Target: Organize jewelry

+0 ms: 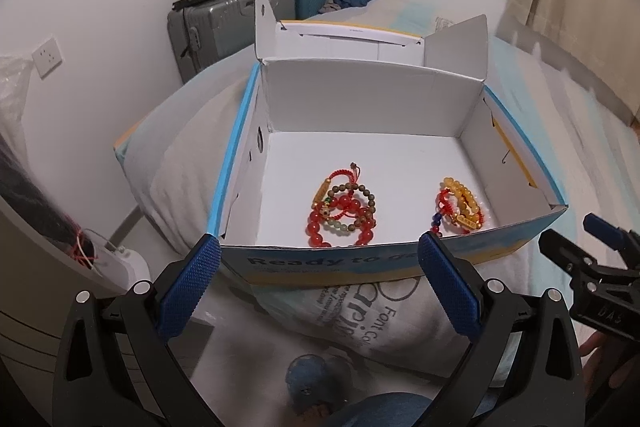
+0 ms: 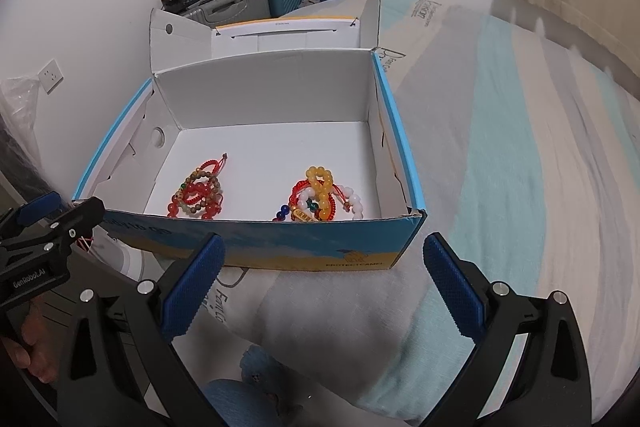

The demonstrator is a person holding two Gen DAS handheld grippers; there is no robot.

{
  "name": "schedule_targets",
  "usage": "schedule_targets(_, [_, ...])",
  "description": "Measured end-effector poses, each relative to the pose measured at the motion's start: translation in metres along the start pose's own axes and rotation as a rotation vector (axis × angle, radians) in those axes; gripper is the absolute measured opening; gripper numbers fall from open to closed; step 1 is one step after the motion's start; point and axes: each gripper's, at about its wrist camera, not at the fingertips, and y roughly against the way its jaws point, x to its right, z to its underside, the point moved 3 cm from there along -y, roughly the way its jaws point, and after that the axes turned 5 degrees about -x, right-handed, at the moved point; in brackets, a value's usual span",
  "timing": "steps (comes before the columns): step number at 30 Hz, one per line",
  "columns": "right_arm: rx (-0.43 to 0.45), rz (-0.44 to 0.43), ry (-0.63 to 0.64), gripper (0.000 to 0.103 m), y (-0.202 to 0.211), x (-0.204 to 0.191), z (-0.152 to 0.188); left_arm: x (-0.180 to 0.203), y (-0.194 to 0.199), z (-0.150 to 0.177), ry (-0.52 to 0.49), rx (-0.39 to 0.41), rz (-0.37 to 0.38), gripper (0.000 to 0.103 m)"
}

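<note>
Both grippers hovering short of the open cardboard box [image 1: 352,263], which is sitting on a pillow [image 1: 184,163] on the bed [image 2: 520,147]. Left gripper [image 1: 320,275] with jaws spread wide, nothing between them; right gripper [image 2: 320,279] likewise spread and empty. Jewelry is lying inside on the white floor, in two clumps well apart: a red-and-brown bead cluster [image 1: 340,211] toward the left, a yellow, white and red cluster [image 2: 324,199] toward the right, close to the near wall. The split is looking deliberate, sorted by kind, judging from the grouping. Lid flaps are standing up at the back, likely keeping the opening free for reaching in. Nothing loose showing on the bedding, so sorting seems nearly done
</note>
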Motion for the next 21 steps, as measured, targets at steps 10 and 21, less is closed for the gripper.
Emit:
schedule_targets(10, [-0.003, 0.003, -0.001, 0.095, -0.0014, 0.0007, -0.0001, -0.0007, -0.0045, -0.0026, 0.021, 0.000, 0.016, 0.097])
schedule_targets(21, [-0.005, 0.004, -0.001, 0.095, -0.0022, 0.0017, 0.0007, 0.0046, -0.0044, -0.0027, -0.004, 0.009, 0.003, 0.097])
